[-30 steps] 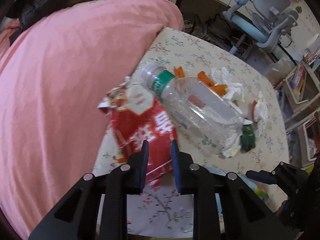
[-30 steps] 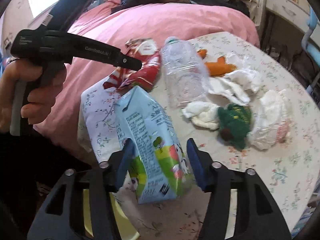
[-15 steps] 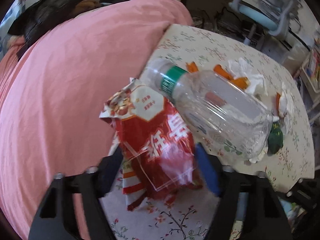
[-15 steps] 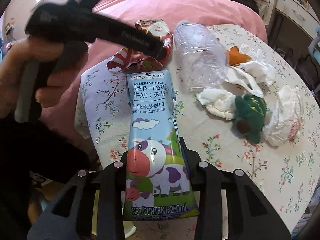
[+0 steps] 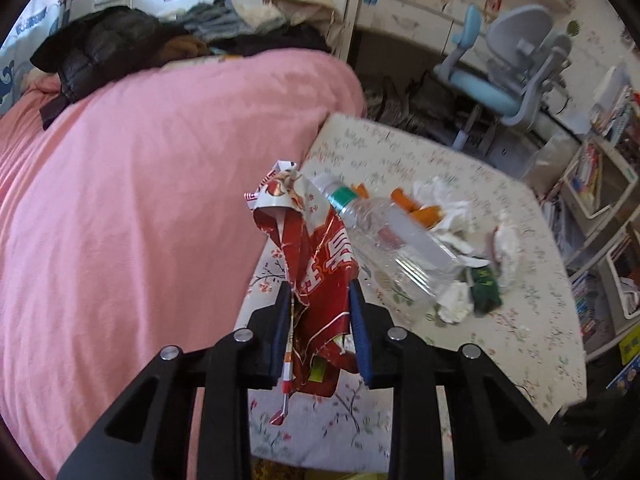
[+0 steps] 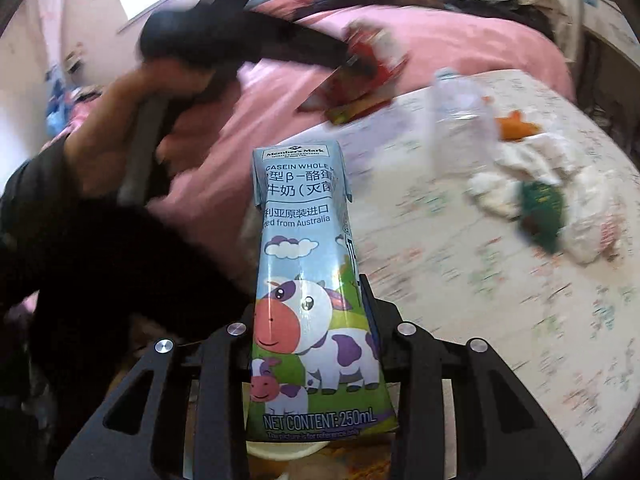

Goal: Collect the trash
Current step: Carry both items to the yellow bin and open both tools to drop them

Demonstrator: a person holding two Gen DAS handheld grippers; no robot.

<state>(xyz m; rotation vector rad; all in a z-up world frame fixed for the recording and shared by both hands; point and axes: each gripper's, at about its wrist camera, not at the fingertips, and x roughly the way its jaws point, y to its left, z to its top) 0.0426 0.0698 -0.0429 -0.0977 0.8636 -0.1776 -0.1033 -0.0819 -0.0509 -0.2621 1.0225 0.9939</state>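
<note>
My left gripper [image 5: 319, 300] is shut on a crumpled red snack wrapper [image 5: 312, 264] and holds it above the table's near-left edge; the wrapper also shows in the right wrist view [image 6: 362, 76], blurred, beside the left gripper's body. My right gripper [image 6: 312, 312] is shut on a light-blue milk carton [image 6: 308, 280] with a cow picture, held off the table. On the floral table [image 5: 500, 340] lie a clear plastic bottle [image 5: 396, 248], orange peel [image 5: 420, 210], white tissues [image 5: 452, 304] and a dark green wrapper [image 5: 484, 288].
A pink-covered bed [image 5: 140, 200] runs along the table's left side with dark clothes [image 5: 112, 44] at its far end. A blue desk chair [image 5: 504, 76] and shelves [image 5: 600, 184] stand beyond the table. A pale rim [image 6: 280, 450] shows below the carton.
My left gripper closed on the red wrapper and lifted it off the table. My right gripper closed on the milk carton and raised it toward the table's near edge.
</note>
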